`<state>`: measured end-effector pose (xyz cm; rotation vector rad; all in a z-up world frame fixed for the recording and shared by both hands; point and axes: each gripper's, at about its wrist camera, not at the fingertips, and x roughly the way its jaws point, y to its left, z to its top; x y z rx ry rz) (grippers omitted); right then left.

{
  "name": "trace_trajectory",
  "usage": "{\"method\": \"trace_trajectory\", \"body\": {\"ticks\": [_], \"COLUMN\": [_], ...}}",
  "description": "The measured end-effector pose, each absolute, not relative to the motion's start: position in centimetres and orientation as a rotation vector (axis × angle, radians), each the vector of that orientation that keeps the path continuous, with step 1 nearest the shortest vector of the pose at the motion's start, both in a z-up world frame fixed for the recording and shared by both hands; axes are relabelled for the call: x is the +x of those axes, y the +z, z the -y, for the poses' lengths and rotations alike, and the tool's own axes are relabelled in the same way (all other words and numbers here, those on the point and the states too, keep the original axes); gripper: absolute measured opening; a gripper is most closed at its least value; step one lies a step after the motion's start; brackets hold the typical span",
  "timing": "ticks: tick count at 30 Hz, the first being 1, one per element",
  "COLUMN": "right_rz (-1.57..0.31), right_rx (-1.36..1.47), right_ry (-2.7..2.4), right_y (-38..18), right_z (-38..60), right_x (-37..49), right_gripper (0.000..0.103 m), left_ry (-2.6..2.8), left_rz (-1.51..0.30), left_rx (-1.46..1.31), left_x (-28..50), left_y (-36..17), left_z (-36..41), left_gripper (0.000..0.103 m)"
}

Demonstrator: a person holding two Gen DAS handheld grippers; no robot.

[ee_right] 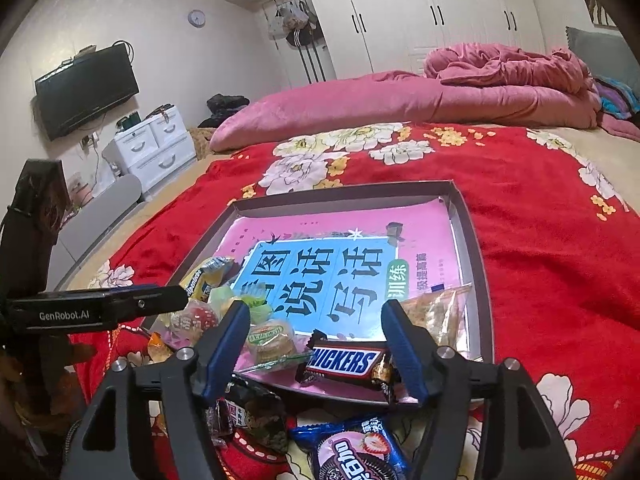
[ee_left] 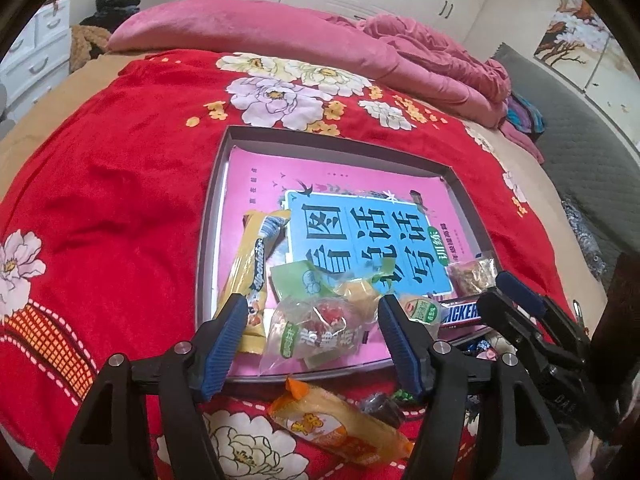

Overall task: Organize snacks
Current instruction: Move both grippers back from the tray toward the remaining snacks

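Nearest: orange plastic snack packet [ee_left: 340, 426] and blue Oreo-style biscuit wrapper [ee_right: 356, 450] on red floral bedspread [ee_left: 120, 184], outside tray.

Left gripper [ee_left: 312, 340] jaws apart, released, over clear-wrapped sweets [ee_left: 316, 328] at near edge of shallow grey cardboard tray [ee_left: 210, 216].

Right gripper [ee_right: 314, 346] jaws spread, gripping nothing; brown Snickers bar [ee_right: 346, 362] lying free between fingers, inside tray at near right.

Pink-and-blue workbook [ee_left: 360, 236] lines tray floor.

Beyond: pink bolster pillow [ee_right: 360, 100], crumpled pink quilt [ee_right: 508, 66].

Far: white wardrobe [ee_right: 420, 12]; far left, wall-mounted black television [ee_right: 86, 90], white drawer unit [ee_right: 154, 146].
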<state>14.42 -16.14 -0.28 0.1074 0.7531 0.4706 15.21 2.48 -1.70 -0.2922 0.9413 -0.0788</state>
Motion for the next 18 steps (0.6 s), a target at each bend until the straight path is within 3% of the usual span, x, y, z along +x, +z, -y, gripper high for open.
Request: {"method": "trace_trajectory", "body": {"ticks": [6,18], "right_rz": [-0.732,-0.69], "right_rx": [0.105,0.096], "right_ry": [0.471,0.485], "right_y": [0.1,1.2], "right_z": [16.3,16.4], "right_x": [14.2,13.3], "right_gripper": [0.073,0.077], "left_ry": [-0.085,-0.08], "left_rz": [-0.932,-0.929], "left_rx": [-0.288,-0.288], "left_x": [14.4,13.2], "left_y": [-1.4,-0.7], "left_z": [-2.4,-2.3], "left_gripper": [0.075,0.076]}}
